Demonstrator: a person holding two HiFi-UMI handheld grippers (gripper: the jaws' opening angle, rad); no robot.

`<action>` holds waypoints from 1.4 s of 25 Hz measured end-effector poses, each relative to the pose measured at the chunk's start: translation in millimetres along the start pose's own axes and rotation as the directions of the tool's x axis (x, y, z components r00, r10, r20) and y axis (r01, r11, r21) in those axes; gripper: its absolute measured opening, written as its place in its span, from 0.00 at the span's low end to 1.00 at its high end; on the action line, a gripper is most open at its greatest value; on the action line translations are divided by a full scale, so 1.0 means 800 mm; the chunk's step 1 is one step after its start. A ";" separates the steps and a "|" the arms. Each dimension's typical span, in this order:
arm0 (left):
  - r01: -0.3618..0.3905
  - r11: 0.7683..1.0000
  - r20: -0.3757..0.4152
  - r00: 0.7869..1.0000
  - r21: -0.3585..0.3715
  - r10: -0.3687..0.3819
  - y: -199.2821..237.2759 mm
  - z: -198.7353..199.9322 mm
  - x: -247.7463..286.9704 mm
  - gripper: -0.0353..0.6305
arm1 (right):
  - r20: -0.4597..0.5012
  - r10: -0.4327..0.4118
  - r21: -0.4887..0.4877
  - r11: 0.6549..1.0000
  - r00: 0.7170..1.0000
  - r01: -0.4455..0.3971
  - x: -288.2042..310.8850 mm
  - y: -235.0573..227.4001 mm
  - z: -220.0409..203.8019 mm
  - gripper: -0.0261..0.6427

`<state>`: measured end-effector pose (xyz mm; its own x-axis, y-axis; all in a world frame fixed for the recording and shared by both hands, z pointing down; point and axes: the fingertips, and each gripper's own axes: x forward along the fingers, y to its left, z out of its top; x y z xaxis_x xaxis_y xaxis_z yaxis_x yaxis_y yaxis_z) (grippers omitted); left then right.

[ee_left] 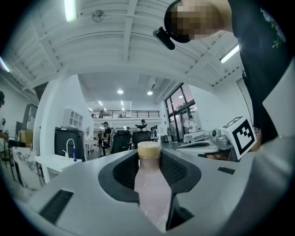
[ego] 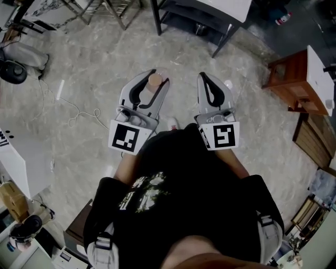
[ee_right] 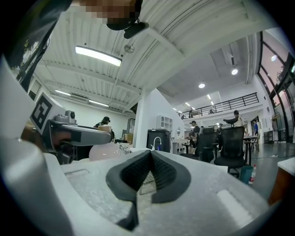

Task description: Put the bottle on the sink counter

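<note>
A pale pink bottle [ee_left: 150, 186] with a tan cap [ego: 155, 80] stands upright between the jaws of my left gripper [ee_left: 150, 161], which is shut on its body. In the head view the left gripper [ego: 150, 86] is held in front of the person's chest, over the floor. Beside it, my right gripper [ego: 208, 80] points forward, level with the left one. Its dark pads [ee_right: 161, 175] meet with nothing between them. The right gripper view catches the bottle [ee_right: 102, 151] under the left gripper [ee_right: 73, 131]. Far across the room stands a white counter with a curved tap [ee_left: 69, 146].
Marbled floor [ego: 94, 73] lies below. A brown wooden cabinet [ego: 294, 84] stands at the right and a black-legged table [ego: 195, 16] straight ahead. A white cable [ego: 79, 111] trails on the floor at the left. Office chairs [ee_right: 230, 143] and people fill the far room.
</note>
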<state>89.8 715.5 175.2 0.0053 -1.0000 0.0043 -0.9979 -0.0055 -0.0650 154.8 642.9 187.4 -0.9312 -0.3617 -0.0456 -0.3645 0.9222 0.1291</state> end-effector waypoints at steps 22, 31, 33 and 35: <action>0.028 0.999 -0.028 0.999 -0.028 -0.029 0.071 -0.023 0.097 0.28 | -0.062 0.010 0.017 1.000 0.998 -0.009 0.110 -0.058 -0.033 0.03; 0.019 1.000 -0.041 0.999 -0.012 -0.019 0.128 -0.017 0.195 0.28 | -0.059 0.033 0.036 0.999 0.998 -0.031 0.205 -0.129 -0.043 0.03; 0.019 1.000 -0.047 0.999 -0.006 -0.019 0.137 -0.014 0.215 0.28 | -0.057 0.038 0.039 0.999 0.998 -0.036 0.222 -0.144 -0.044 0.03; 0.017 1.000 -0.047 0.999 -0.001 -0.017 0.147 -0.011 0.236 0.28 | -0.047 0.048 0.039 0.998 0.998 -0.046 0.239 -0.159 -0.043 0.03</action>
<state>-27.0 525.8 176.8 0.0189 -0.9985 0.0523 -0.9977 -0.0222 -0.0640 23.2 451.7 196.6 -0.9462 -0.3235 0.0075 -0.3214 0.9424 0.0927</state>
